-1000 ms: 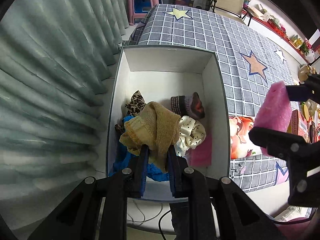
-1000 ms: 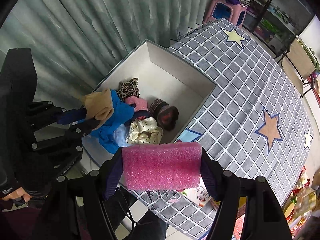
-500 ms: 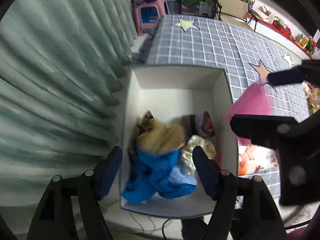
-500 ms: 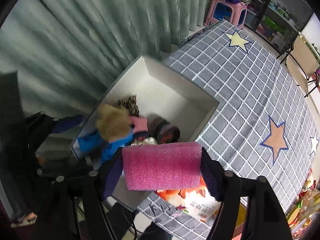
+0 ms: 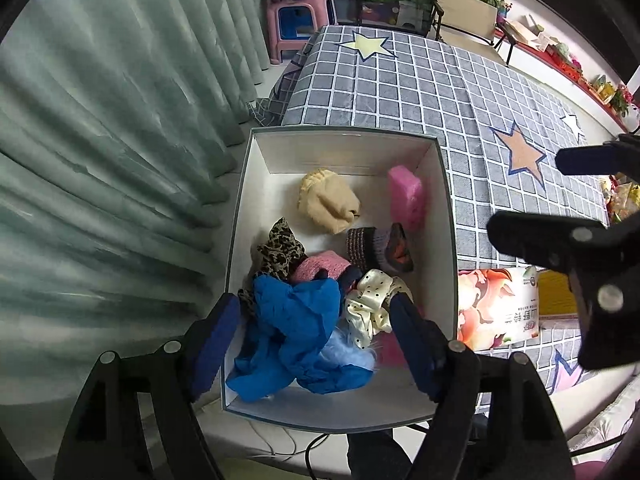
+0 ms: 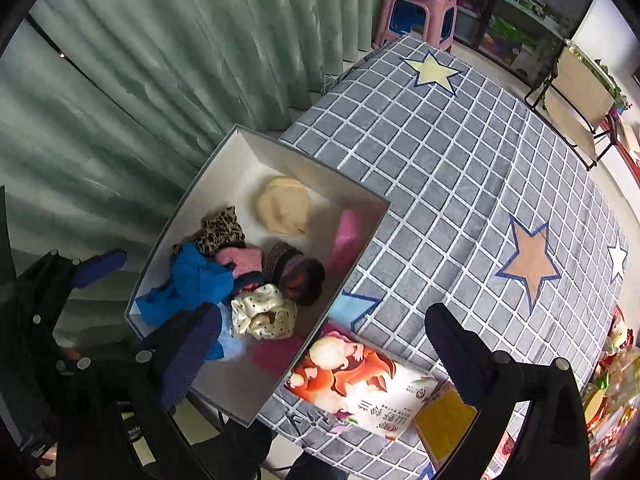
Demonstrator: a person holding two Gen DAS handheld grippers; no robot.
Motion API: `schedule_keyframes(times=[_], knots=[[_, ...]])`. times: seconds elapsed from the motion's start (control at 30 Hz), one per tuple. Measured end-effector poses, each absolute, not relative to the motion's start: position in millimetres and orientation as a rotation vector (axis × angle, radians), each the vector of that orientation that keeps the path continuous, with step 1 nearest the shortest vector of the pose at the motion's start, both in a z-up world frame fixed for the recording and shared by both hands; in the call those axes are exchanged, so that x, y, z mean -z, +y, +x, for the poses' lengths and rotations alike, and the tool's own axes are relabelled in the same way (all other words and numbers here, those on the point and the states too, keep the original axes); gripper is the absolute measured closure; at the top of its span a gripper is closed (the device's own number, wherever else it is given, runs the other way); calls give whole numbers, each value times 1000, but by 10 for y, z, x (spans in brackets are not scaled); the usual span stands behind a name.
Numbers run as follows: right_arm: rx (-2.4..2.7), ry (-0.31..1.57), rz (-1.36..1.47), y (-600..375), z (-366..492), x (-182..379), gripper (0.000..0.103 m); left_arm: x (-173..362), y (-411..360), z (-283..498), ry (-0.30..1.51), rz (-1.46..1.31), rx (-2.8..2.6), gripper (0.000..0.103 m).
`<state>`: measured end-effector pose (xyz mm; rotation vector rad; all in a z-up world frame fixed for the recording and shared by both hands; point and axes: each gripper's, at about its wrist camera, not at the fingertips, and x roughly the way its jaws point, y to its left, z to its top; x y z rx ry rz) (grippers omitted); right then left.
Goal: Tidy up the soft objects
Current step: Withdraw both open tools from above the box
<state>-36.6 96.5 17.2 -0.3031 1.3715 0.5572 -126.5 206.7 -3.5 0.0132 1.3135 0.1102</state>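
Both claws stand wide with nothing between their pads: the left gripper [image 5: 316,340] hangs over the near end of the white open-topped box [image 5: 256,184], the right gripper [image 6: 320,344] over the box's near right corner and the grey checked star-print cover [image 6: 460,168]. A second ago the left one pinched the tan knitted cloth [image 5: 328,202] and the right one clamped the pink foam block [image 5: 406,198]; the jaws of both have just been opening. Now the tan cloth lies loose at the far end of the box, and the pink block leans against the far right wall, just beside it.

Counted in the box: one tan cloth, one pink foam block, one leopard-print scrap [image 5: 280,252], one pink knit piece [image 5: 320,268], one dark striped sock bundle [image 5: 378,248], one cream dotted satin scrunchie [image 5: 372,304], one blue crumpled cloth [image 5: 296,332]. Three whole stars show on the cover.
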Motion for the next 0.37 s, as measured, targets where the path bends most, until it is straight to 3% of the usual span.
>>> schedule_keyframes(times=[0.37], knots=[[-562,1366,-328,1004,-470,-205,1,39,2155,-1308,1321,-62,-68,23]])
